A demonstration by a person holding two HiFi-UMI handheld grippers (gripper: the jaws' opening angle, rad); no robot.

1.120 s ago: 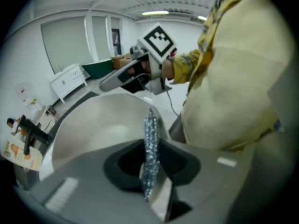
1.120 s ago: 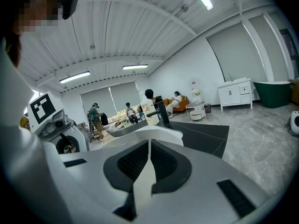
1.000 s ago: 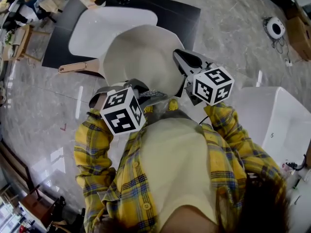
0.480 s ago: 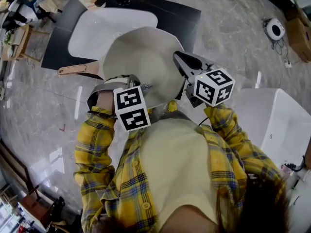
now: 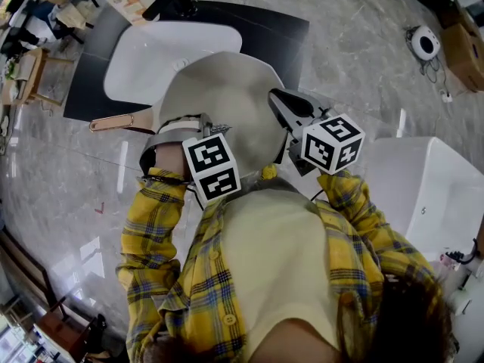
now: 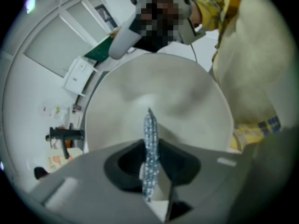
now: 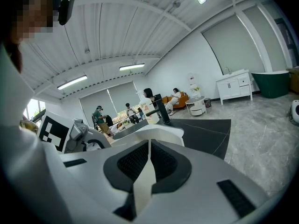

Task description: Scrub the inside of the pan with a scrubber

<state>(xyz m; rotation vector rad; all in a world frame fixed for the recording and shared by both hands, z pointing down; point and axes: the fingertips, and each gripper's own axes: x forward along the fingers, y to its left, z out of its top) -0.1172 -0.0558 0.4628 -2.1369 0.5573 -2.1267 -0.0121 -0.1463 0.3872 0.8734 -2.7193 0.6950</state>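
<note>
The person wears a yellow plaid shirt [image 5: 162,278] crossed with blue and grey lines, open over a pale yellow T-shirt [image 5: 276,263]. The shirt has small pale buttons [image 5: 227,321] down its front edge and long sleeves [image 5: 151,218]. The hair [image 5: 412,316] is dark brown. The left gripper [image 6: 149,146] and right gripper [image 7: 149,146] have smooth grey shells with black ribbed pads [image 7: 135,160] inside the jaws. Each carries a white cube [image 5: 212,168] printed with black square markers.
</note>
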